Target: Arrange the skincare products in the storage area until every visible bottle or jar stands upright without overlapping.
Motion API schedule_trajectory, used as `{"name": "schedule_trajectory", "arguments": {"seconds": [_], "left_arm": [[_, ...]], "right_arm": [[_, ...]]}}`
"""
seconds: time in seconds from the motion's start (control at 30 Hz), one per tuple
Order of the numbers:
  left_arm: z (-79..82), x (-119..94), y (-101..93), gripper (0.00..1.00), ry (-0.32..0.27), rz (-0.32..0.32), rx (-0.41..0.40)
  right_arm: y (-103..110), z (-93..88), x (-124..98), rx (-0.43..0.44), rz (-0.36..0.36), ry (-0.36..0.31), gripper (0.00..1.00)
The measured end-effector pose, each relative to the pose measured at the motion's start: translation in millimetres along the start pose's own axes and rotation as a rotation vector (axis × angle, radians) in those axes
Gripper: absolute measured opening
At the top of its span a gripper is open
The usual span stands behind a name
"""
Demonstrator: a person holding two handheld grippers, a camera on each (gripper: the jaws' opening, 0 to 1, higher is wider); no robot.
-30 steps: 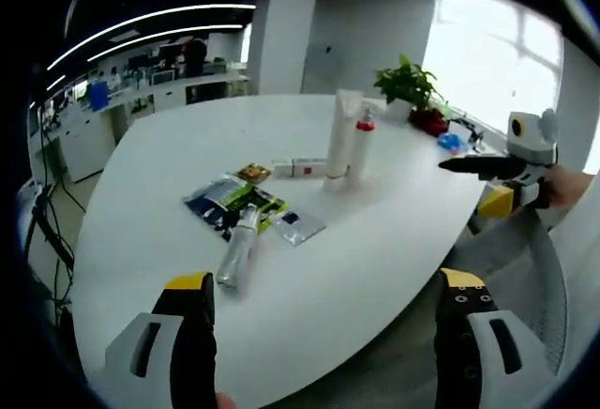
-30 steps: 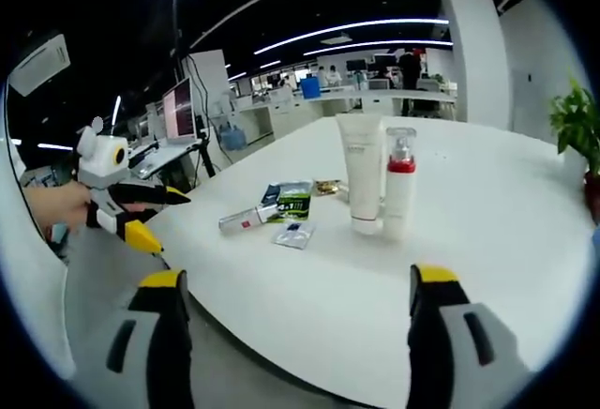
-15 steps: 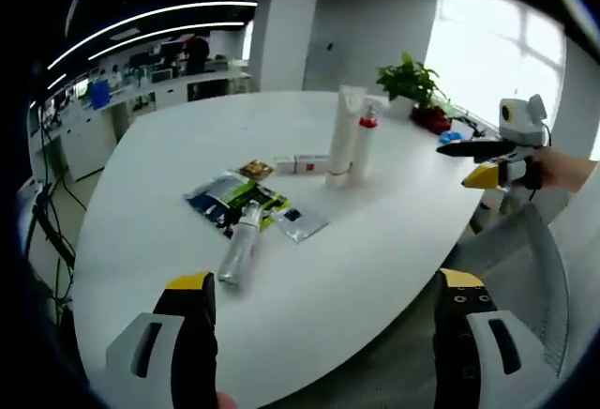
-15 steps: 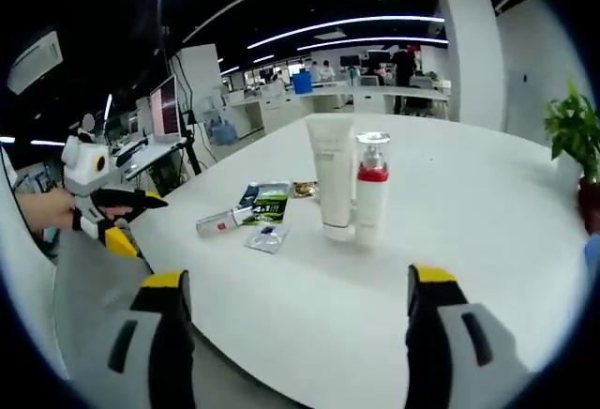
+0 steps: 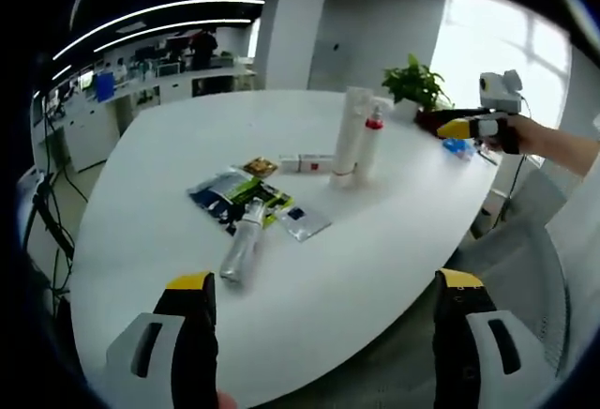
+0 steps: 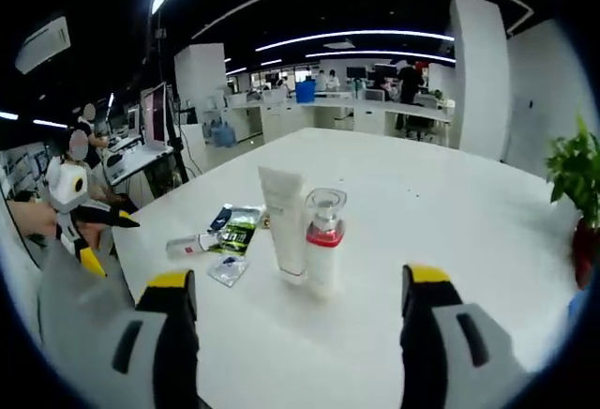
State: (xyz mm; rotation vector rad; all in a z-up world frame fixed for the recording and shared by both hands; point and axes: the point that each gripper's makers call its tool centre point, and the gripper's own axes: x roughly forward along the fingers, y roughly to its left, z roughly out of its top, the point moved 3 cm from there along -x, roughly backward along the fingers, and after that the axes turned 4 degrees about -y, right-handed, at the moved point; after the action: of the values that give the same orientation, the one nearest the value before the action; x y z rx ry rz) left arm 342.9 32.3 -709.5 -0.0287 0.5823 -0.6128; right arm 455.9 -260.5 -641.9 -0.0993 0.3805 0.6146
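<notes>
On the white table (image 5: pixel 169 156) a white tube (image 5: pixel 349 142) and a pump bottle with a red collar (image 5: pixel 370 144) stand upright side by side. A clear bottle (image 5: pixel 241 251) lies on its side nearer to me, beside flat sachets (image 5: pixel 230 198). My left gripper (image 5: pixel 325 282) is open and empty, held short of the table's near edge. My right gripper (image 6: pixel 298 278) is open and empty, facing the tube (image 6: pixel 284 231) and pump bottle (image 6: pixel 323 245). The lying bottle (image 6: pixel 187 245) is to their left. The right gripper (image 5: pixel 473 126) hangs over the table's right edge.
A small box (image 5: pixel 305 162), a gold packet (image 5: pixel 258 167) and a loose sachet (image 5: pixel 300 223) lie around the tube. A potted plant (image 5: pixel 412 85) stands at the table's far side. A grey chair (image 5: pixel 525 240) is at the right. The left gripper (image 6: pixel 84 226) shows left of the table.
My right gripper has risen and swung along the table's edge toward the plant; the tube and pump bottle now sit centred between its jaws. The left gripper has barely moved.
</notes>
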Motion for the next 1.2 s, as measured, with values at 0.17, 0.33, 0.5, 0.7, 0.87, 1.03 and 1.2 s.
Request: {"name": "schedule_trajectory", "arguments": {"seconds": [0.17,0.33,0.5,0.7,0.87,1.03,1.2], "left_arm": [[-0.7,0.0,0.4,0.94,0.005,0.005,0.003],[-1.8,0.1,0.9,0.94,0.01,0.005,-0.001],[-3.2,0.3,2.1,0.94,0.017,0.008,-0.007],[-4.1,0.1,3.2,0.94,0.022,0.012,-0.012],[-3.6,-0.4,5.4,0.93,0.018,0.02,-0.025],[-4.2,0.0,8.5,0.93,0.02,0.028,-0.055],[-6.0,0.7,9.6,0.92,0.031,0.033,-0.056]], "right_arm": [[-13.4,26.1,12.3,0.022,0.031,-0.048,0.85],[-28.7,60.8,31.6,0.013,0.067,-0.066,0.84],[-41.7,83.2,53.7,0.021,0.105,-0.077,0.78],[-55.7,91.0,83.1,-0.013,0.141,-0.032,0.74],[-56.9,97.4,109.5,0.016,0.197,-0.017,0.71],[-55.6,91.0,138.8,-0.017,0.257,0.059,0.67],[-55.8,75.7,162.8,-0.072,0.315,0.155,0.63]]}}
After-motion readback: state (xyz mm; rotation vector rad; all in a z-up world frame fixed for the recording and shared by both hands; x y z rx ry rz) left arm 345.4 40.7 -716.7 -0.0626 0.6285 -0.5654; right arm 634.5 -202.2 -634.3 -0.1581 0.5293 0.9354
